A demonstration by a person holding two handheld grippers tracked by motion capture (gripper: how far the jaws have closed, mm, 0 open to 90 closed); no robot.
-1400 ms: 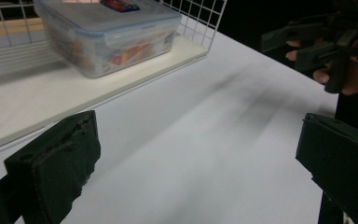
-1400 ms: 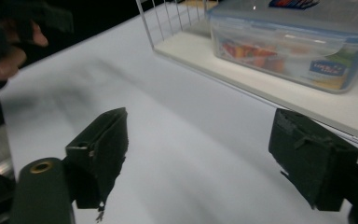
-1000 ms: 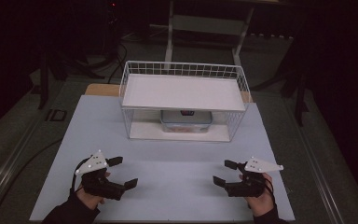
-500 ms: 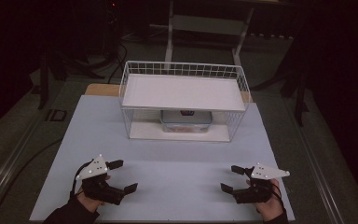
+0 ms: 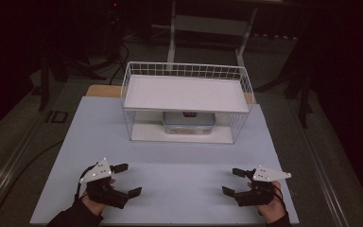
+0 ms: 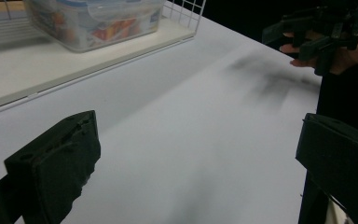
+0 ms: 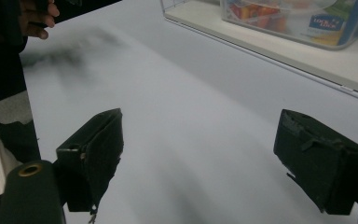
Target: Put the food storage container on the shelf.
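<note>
Near the front left of the white table (image 5: 179, 156) my left gripper (image 5: 128, 179) stands open and holds nothing. At the front right, my right gripper (image 5: 230, 181) is open too, with nothing between its jaws. Both point inward and slightly toward a white wire rack (image 5: 186, 71) at the back. Under the rack's shelf sits a clear lidded food container (image 5: 189, 122). The left gripper view has my left gripper (image 6: 196, 163) wide apart over bare tabletop, the container (image 6: 93, 21) at upper left. In the right gripper view, my right gripper (image 7: 209, 158) is equally wide, and the container (image 7: 303, 18) lies at upper right.
The rack's base tray (image 5: 182, 135) takes up the back middle of the table. In the left gripper view the other hand's gripper (image 6: 317, 32) is at top right. A hand (image 7: 32, 16) shows at top left of the right gripper view. Dark floor and stand legs (image 5: 172, 33) lie beyond.
Both grippers have drawn back toward the table's near edge. The right one has also shifted outward to the right. Both stayed open.
</note>
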